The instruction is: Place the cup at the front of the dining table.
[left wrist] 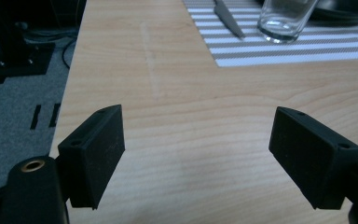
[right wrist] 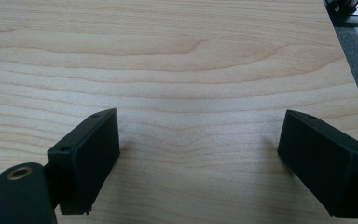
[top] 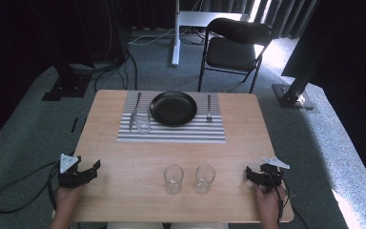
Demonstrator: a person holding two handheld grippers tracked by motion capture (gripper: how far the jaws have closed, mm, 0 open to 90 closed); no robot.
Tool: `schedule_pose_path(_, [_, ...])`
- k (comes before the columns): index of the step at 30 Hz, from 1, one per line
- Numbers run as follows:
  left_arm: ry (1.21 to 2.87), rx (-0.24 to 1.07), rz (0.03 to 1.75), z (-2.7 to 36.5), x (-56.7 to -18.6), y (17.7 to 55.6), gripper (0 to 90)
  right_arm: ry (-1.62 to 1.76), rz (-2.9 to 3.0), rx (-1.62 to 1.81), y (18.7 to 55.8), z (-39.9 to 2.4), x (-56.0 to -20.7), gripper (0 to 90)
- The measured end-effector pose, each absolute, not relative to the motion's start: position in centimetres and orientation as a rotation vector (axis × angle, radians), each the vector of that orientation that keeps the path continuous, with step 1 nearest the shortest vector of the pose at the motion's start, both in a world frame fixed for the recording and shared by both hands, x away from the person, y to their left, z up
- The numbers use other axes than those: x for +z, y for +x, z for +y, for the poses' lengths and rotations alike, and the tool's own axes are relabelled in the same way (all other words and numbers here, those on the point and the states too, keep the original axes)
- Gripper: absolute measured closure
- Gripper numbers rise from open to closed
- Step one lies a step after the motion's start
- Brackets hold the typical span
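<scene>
- At the near left corner of the wooden bench point(top: 124, 157), the left gripper point(top: 94, 168) rests in the person's left hand point(top: 66, 196), jaws spread wide with nothing between them; its cable point(top: 14, 188) loops across the carpet point(top: 24, 138) beside the bench.
- In the left gripper view the left gripper point(left wrist: 196, 154) has bare wood between its two black pads, well apart.
- At the near right corner, the right gripper point(top: 249, 175) sits in the person's right hand point(top: 268, 202), jaws likewise wide and empty, with a grey three-cornered plate on top.
- In the right gripper view the right gripper point(right wrist: 198, 158) stands over plain wood grain, close to the bench's right edge.
- Between the two grippers, near the front edge, stand two clear empty glasses: the left glass point(top: 173, 179) and the right glass point(top: 205, 178), upright, just beside each other and not touching.
- Farther back lies a striped placemat point(top: 171, 133).
- A third glass point(top: 143, 122) stands upright on the mat's left part, near a knife point(top: 135, 110) lying just to its left.
- A black plate point(top: 173, 108) sits at the mat's far middle, and a fork point(top: 209, 108) lies to its right.
- Beyond the bench, on the carpet, stands a black folding chair point(top: 236, 45), with a white stand point(top: 176, 33) to its left.
</scene>
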State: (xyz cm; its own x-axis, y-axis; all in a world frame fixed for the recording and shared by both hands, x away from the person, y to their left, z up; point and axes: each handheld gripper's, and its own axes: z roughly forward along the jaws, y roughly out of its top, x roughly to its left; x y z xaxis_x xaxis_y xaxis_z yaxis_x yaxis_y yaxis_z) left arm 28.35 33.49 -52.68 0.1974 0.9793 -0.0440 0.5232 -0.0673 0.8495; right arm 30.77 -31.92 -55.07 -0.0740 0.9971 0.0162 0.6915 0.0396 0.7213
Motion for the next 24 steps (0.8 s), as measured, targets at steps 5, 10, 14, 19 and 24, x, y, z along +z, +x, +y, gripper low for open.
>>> schedule_pose_path(5, [1.699,0.74,1.472,34.0,-52.8,27.9,18.7,1.702,1.819,0.792,30.8,-31.9,-55.1,12.1])
schedule_pose_path(10, [1.741,0.743,1.51,34.1,-53.2,27.6,18.7,1.701,1.819,0.792,30.8,-31.9,-55.1,12.1])
schedule_pose_path(14, [1.772,0.755,1.538,34.1,-53.5,27.3,18.7,1.701,1.819,0.791,30.8,-31.9,-55.1,12.1])
schedule_pose_path(19, [1.791,0.758,1.581,34.1,-53.8,27.2,18.7,1.701,1.819,0.792,30.8,-31.9,-55.1,12.1])
schedule_pose_path(24, [1.781,0.766,1.624,34.4,-53.9,27.0,18.7,1.701,1.819,0.791,30.8,-31.9,-55.1,12.1])
